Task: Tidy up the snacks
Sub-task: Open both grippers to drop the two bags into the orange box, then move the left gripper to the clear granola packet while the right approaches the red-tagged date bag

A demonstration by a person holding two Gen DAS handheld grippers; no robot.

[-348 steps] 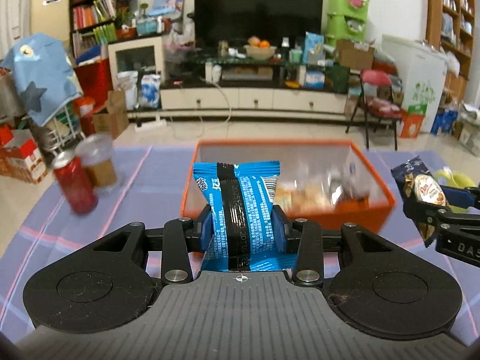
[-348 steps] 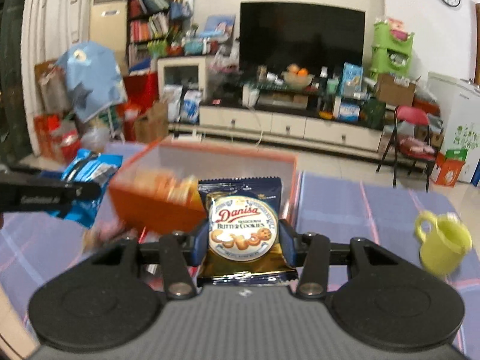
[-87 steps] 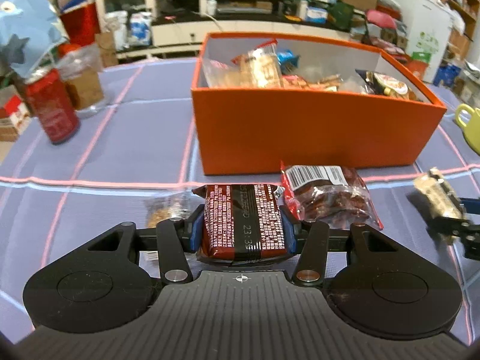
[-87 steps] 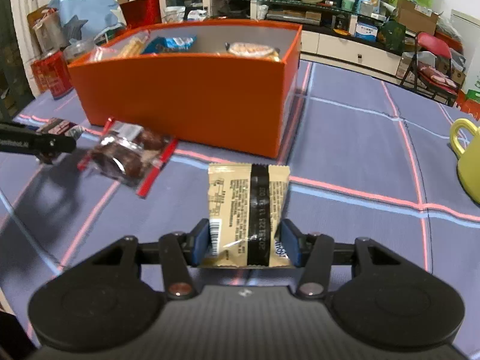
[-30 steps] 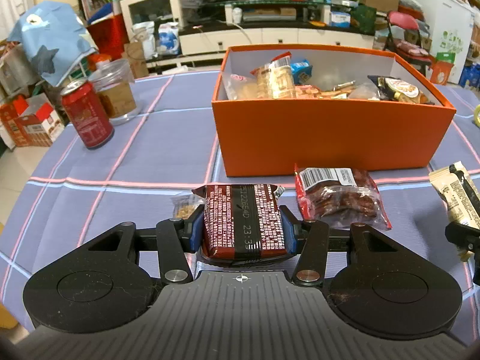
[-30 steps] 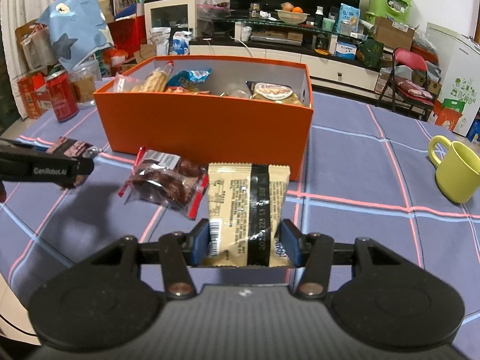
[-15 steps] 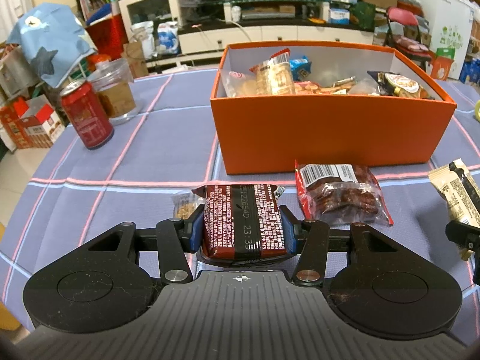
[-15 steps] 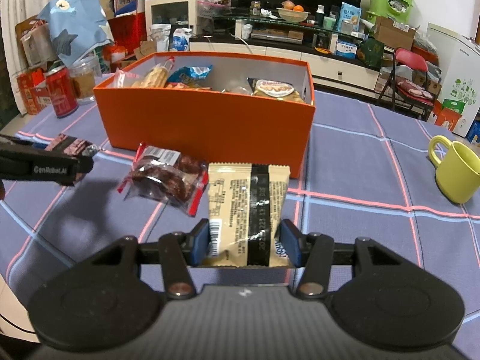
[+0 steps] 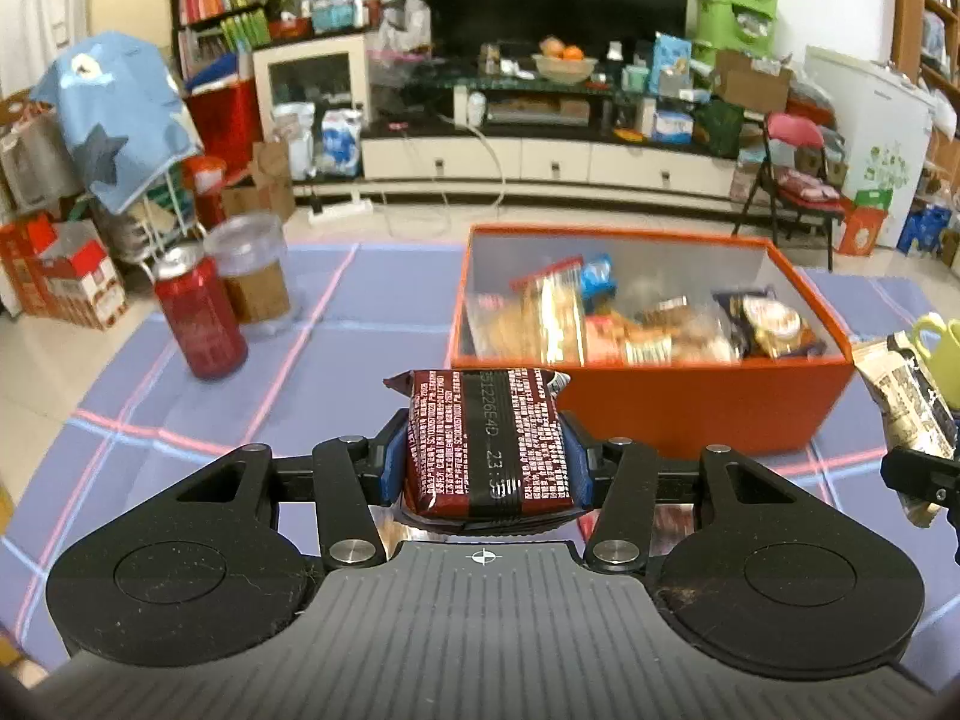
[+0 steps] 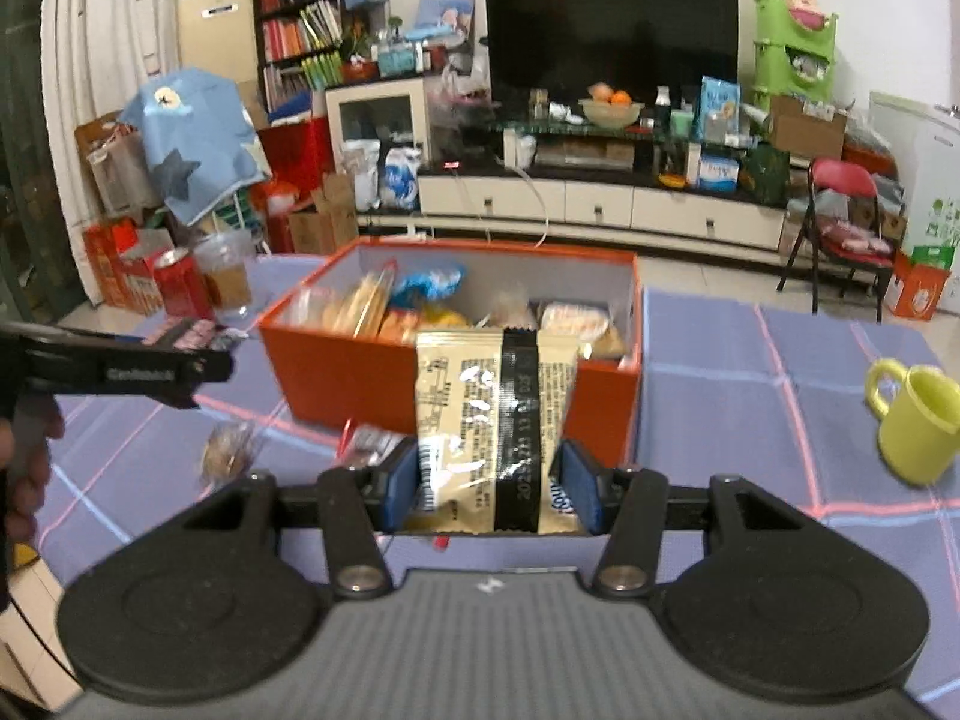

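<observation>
Now both hand-held grippers hang in the air above a table covered with a lavender-blue cloth crossed by pink lines (image 9: 336, 354), each tilted forward and down toward the box ahead.

Seen from the left wrist, the left gripper (image 9: 485, 468) has its two blue-padded fingers (image 9: 390, 468) clamped on the sides of a dark maroon snack packet with white print and a black centre seam (image 9: 486, 438). That packet stands upright between the pads, clear of the cloth. Beyond the fingertips and a little to their right sits an open orange rectangular cardboard box (image 9: 708, 402) holding a jumble of wrapped snacks (image 9: 630, 324). Ahead and to the left of the fingers stand a red drink can (image 9: 201, 315) and, just behind it, a clear plastic jar with brown contents (image 9: 255, 276).

Seen from the right wrist, the right gripper (image 10: 491, 489) has its blue pads (image 10: 401, 489) pressed against a beige snack packet with a black centre seam (image 10: 495, 414), held upright and off the cloth. Directly beyond these fingertips is the same orange box (image 10: 336, 384). Below and left of the fingers, two small snack bags lie on the cloth near the box: a clear bag of brownish pieces (image 10: 228, 450) and a red-edged clear bag (image 10: 369, 441), mostly hidden behind the left finger. Far right of the fingers stands a yellow-green mug (image 10: 921, 423). At the left edge, the other gripper reaches in level, and part of the person's hand (image 10: 27, 480) shows behind it.
</observation>
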